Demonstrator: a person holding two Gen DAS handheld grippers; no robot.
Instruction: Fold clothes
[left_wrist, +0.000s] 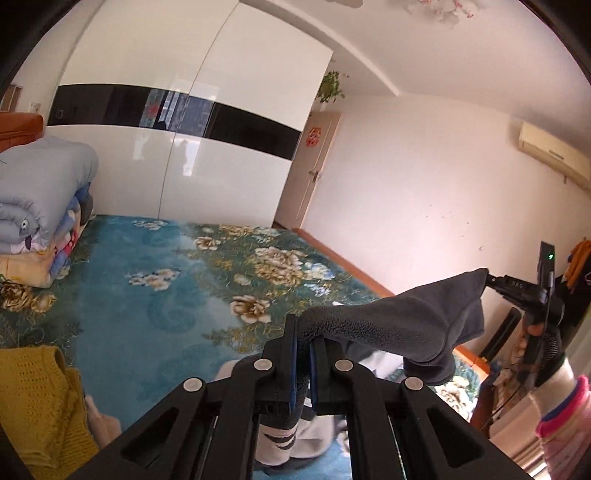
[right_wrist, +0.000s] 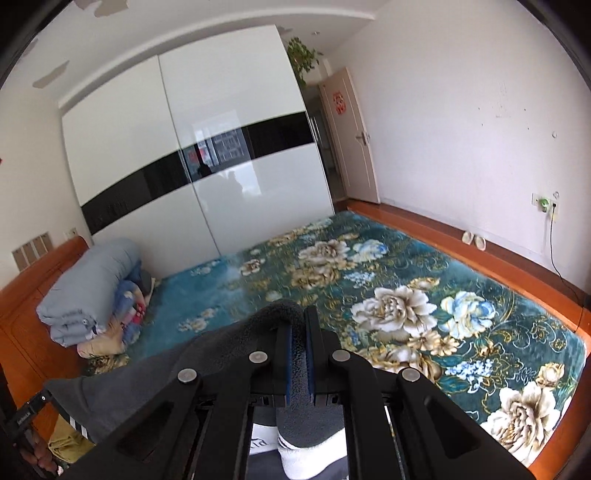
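A dark grey fleece garment (left_wrist: 399, 328) with white stripes hangs in the air above the bed, stretched between both grippers. My left gripper (left_wrist: 303, 343) is shut on one edge of it. My right gripper (right_wrist: 298, 332) is shut on another edge of the garment (right_wrist: 236, 343), and it also shows in the left wrist view (left_wrist: 491, 278) at the far right, pinching the cloth's corner. The striped white part (right_wrist: 306, 450) hangs below the right gripper. A mustard-yellow knitted garment (left_wrist: 37, 402) lies on the bed at the lower left.
The bed has a blue-green floral cover (right_wrist: 424, 295). A stack of folded quilts (right_wrist: 88, 291) lies by the orange wooden headboard (right_wrist: 22, 314). A white and black wardrobe (right_wrist: 207, 155) stands behind the bed. A door (right_wrist: 351, 136) stands open at the right.
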